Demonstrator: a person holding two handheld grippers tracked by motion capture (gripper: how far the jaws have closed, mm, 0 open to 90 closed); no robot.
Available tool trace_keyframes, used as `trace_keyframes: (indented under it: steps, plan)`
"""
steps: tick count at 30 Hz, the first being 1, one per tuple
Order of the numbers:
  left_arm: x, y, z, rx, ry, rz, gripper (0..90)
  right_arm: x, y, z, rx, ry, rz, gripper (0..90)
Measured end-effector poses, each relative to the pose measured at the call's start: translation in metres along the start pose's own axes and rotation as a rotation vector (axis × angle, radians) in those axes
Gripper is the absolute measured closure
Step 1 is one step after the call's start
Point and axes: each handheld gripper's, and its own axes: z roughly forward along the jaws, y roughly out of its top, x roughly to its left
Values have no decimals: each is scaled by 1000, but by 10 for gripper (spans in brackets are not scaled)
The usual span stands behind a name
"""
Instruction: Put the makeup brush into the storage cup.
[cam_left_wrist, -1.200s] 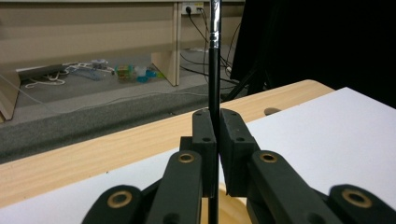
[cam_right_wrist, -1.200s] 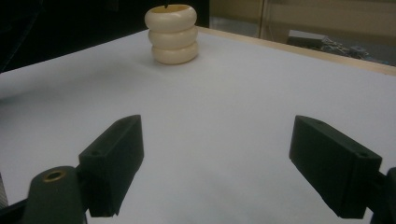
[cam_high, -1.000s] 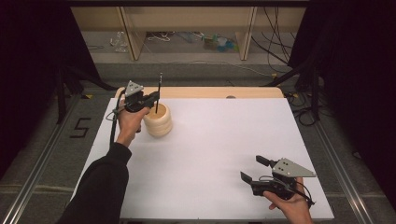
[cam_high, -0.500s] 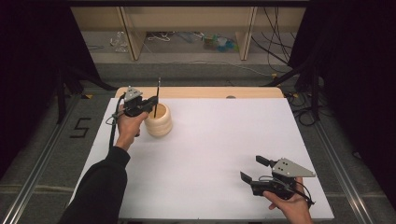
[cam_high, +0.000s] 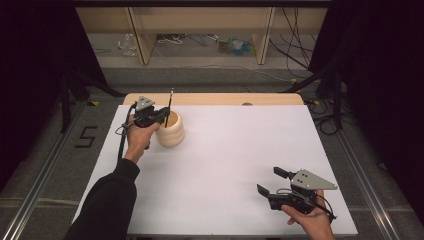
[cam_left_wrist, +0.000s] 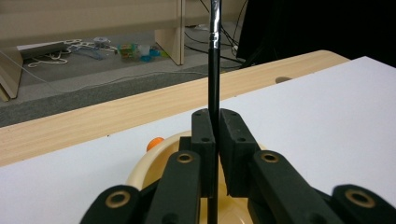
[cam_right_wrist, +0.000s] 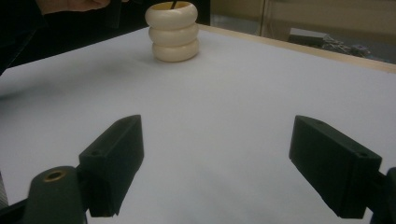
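Observation:
A cream ribbed pot (cam_high: 170, 132) stands at the table's far left, also seen in the right gripper view as the pot (cam_right_wrist: 173, 31). My left gripper (cam_high: 161, 115) hovers just above its rim, shut on a thin black brush (cam_high: 170, 102) held upright. In the left gripper view the brush (cam_left_wrist: 214, 70) runs up between the closed gripper (cam_left_wrist: 215, 122), with a silver ferrule near its top. Its lower end dips into the pot (cam_left_wrist: 148, 157), where something orange (cam_left_wrist: 154, 143) shows. My right gripper (cam_high: 269, 180) rests open near the front right, holding nothing, as does the same gripper (cam_right_wrist: 219, 154).
A white sheet (cam_high: 235, 150) covers the wooden table (cam_high: 215, 98). Behind the table's far edge the floor holds cables and wooden shelf legs (cam_high: 142, 35). Black stands flank both sides.
My left gripper has sunk a little, carrying the brush down into the pot. The right gripper has stayed where it was.

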Motion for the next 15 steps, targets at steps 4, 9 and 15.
trace_keyframes:
  steps: [4, 9, 15]
  plan:
    - [-2, 2, -2, -14, -3, -14, 762, 0, 0, 0, -5, 2, 9, 189]
    - [-7, 6, -9, -29, -22, -29, 661, 0, -1, 2, -20, 12, 11, 188]
    - [-20, 9, -28, -37, -32, -29, 477, 0, 0, 0, -7, -2, 6, 188]
